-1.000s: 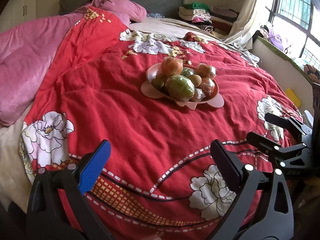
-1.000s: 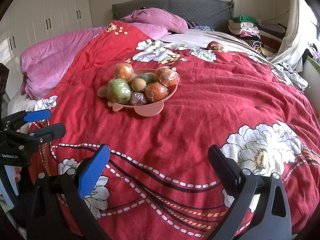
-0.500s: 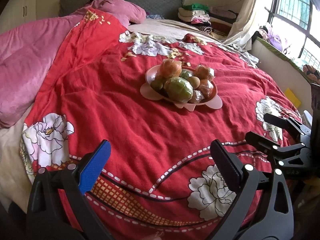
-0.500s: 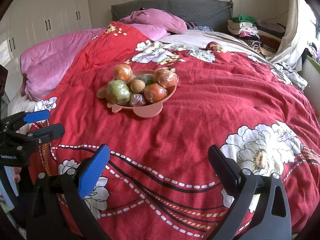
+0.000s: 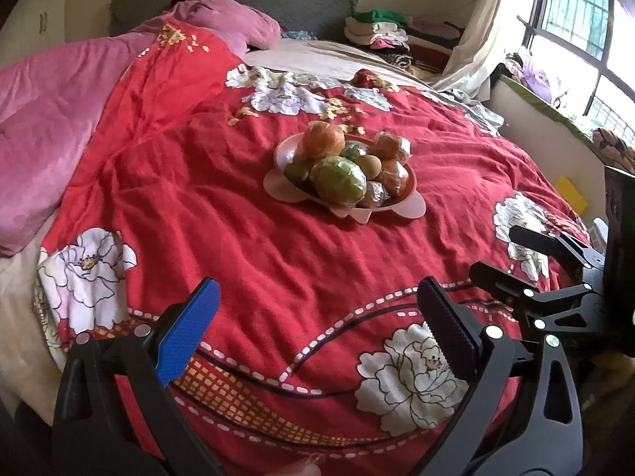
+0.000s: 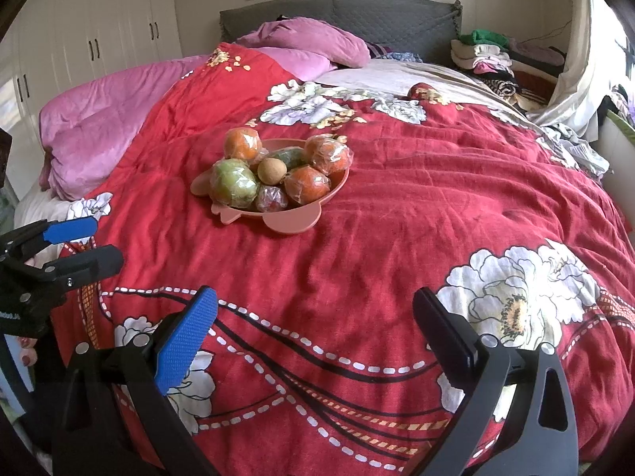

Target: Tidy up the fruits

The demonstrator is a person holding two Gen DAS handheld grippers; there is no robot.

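Nearest, the left gripper (image 5: 317, 313) and right gripper (image 6: 313, 309) hang over the red quilt (image 6: 397, 238) at the bed's near edge, fingers spread wide, gripping nothing. Farther, mid-bed, the fruits (image 6: 274, 174) sit heaped in the pink bowl (image 6: 293, 222), well apart from both. Such a heap fits either gathering finished or sorting ahead. The right view alone shows wardrobes (image 6: 99, 39) far left; the left view alone, the window (image 5: 575, 12).

Matt crumpled cloth bedspread (image 6: 397, 206); smooth matt plastic bowl (image 6: 291, 224); fruits (image 6: 307, 184) in glossy crinkled film; at six o'clock, right tongs (image 6: 313, 329) with matt black plastic arms and a dimpled blue pad
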